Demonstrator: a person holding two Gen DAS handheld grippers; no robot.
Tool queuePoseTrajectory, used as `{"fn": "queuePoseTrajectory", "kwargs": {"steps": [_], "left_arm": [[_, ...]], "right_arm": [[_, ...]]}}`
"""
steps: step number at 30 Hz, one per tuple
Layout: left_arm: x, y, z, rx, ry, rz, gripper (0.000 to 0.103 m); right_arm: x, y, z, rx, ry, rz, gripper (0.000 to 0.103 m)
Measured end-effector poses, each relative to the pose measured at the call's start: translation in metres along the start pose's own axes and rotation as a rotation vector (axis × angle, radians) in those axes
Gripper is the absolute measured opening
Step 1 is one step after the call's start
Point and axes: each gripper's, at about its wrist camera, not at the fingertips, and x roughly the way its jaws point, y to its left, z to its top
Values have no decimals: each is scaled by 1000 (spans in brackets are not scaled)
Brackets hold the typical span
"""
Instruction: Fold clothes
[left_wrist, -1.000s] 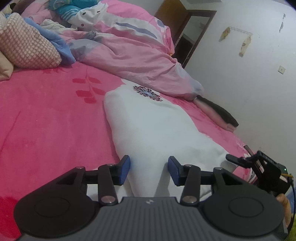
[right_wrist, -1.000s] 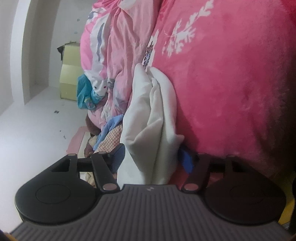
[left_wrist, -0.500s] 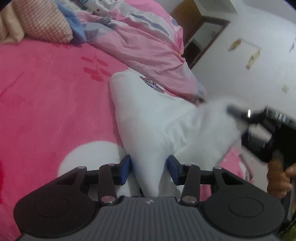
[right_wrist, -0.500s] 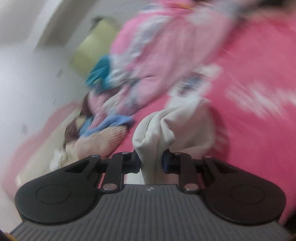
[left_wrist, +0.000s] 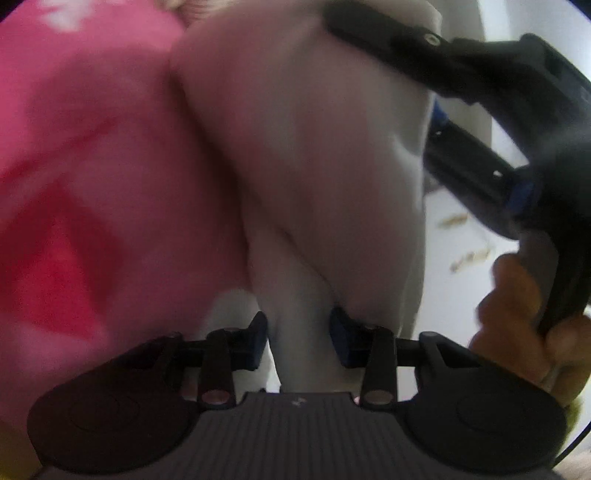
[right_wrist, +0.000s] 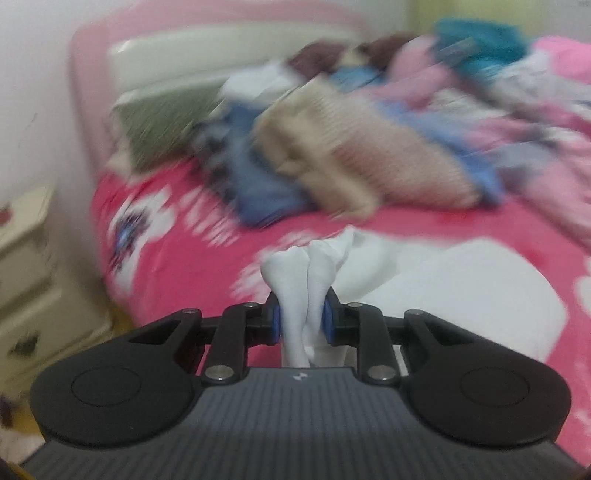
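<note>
A white garment (left_wrist: 314, 155) hangs lifted off the pink bed sheet (left_wrist: 110, 177) and fills the middle of the blurred left wrist view. My left gripper (left_wrist: 298, 338) is shut on a bunched fold of it at the bottom. My right gripper (left_wrist: 380, 74) comes in from the upper right, held by a person's hand (left_wrist: 517, 314), and clamps the cloth's upper edge. In the right wrist view, the right gripper (right_wrist: 301, 321) is shut on a gathered wad of the white garment (right_wrist: 303, 277), which sticks up between the blue pads.
A heap of mixed clothes (right_wrist: 354, 147) and a pink quilt (right_wrist: 535, 103) lie at the far side of the bed, below a pink headboard (right_wrist: 207, 40). A cream nightstand (right_wrist: 26, 266) stands left of the bed. A pale wall is behind the garment.
The right gripper closed on the garment's edge and raised it. Both grippers have lifted the cloth off the bed; both views swung and blurred.
</note>
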Motion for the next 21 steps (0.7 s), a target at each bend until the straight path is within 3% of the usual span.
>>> {"fn": "queuePoseTrajectory", "kwargs": {"steps": [4,9,13,14,16,19,21], "left_arm": [[-24,15,0,-70,-25,2,30],[-52,26,-2,-114,-33,15,40],[-75,28,-4,-102,-48,39,46],[-81,28,-5,-95,-57,43,49],[-91,28,-5,-81,-80,42,55],[-99,28,-2,-73,-114,25,60],[-103,28,0,-74,-138,4,67]], "right_arm": [[29,40,-5,-96,68,1,20],[39,47,1,-50,88,63,36],[9,15,10,138,-79,251,41],[-5,1,11,183,-141,258,41],[-34,-26,10,259,-252,212,43],[-70,-64,-6,387,-325,131,46],[-83,-78,-31,483,-326,109,56]]}}
